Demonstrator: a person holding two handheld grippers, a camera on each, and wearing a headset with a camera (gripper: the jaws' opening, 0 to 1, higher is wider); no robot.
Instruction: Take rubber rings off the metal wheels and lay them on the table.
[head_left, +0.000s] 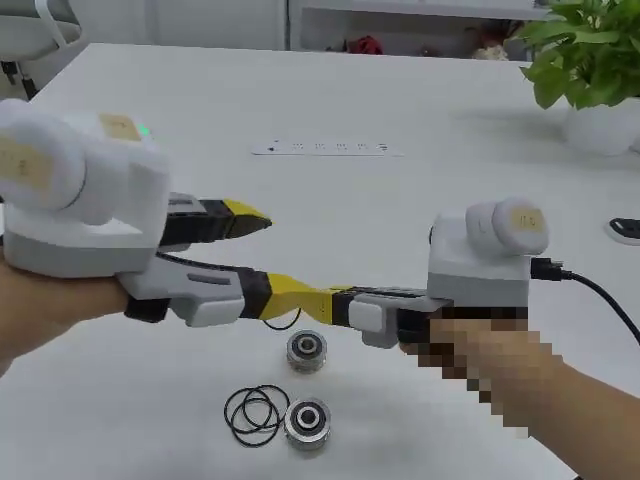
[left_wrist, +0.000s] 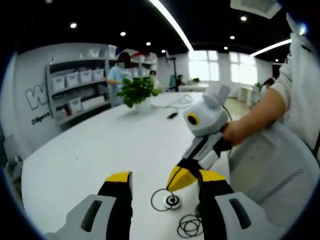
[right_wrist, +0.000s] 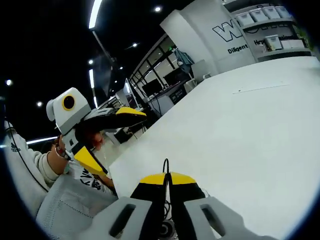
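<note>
Looking down in the head view, both tools meet over the white desk (head_left: 420, 110). The left gripper (head_left: 292, 258), white body w/ black-and-yellow jaws, has its jaws released and wide apart. The right gripper (head_left: 335, 297), same build, comes in tip-to-tip w/ the left's nearer jaw, its own jaws clenched.

The right gripper (right_wrist: 165, 178) in its own view adds detail. A thin black rubber ring (right_wrist: 165, 165) pokes up as a narrow loop from btwn the clenched tips, so it is grasped. Opposite it, the left gripper (right_wrist: 114, 136) gapes.

In the left gripper view, the left gripper (left_wrist: 166, 176) has the right gripper (left_wrist: 179, 181) just inside one of its jaws. Below the tips a black loop circles a wheel (left_wrist: 172, 201). Can't tell if it sits on the wheel or hangs in front.

- **Wheels:** 2 small silver metal wheels w/ dark hubs lie on the desk. One (head_left: 306, 349) is just under the meeting tips, the other (head_left: 307, 420) nearer the person.
- **Loose rings:** a pile of loose black rubber rings (head_left: 255, 410), approx 3 and overlapping, lies flat just beside the nearer wheel. Exact no. is unclear.

**Writing:** the wall lettering (right_wrist: 245, 47) shows a big "W" over a smaller line starting "Diligen", rest cut off. The tan stickers on the gripper bodies are unreadable.

Beyond the jaws are a white power strip (head_left: 320, 148) and a green potted plant (head_left: 585, 55).
</note>
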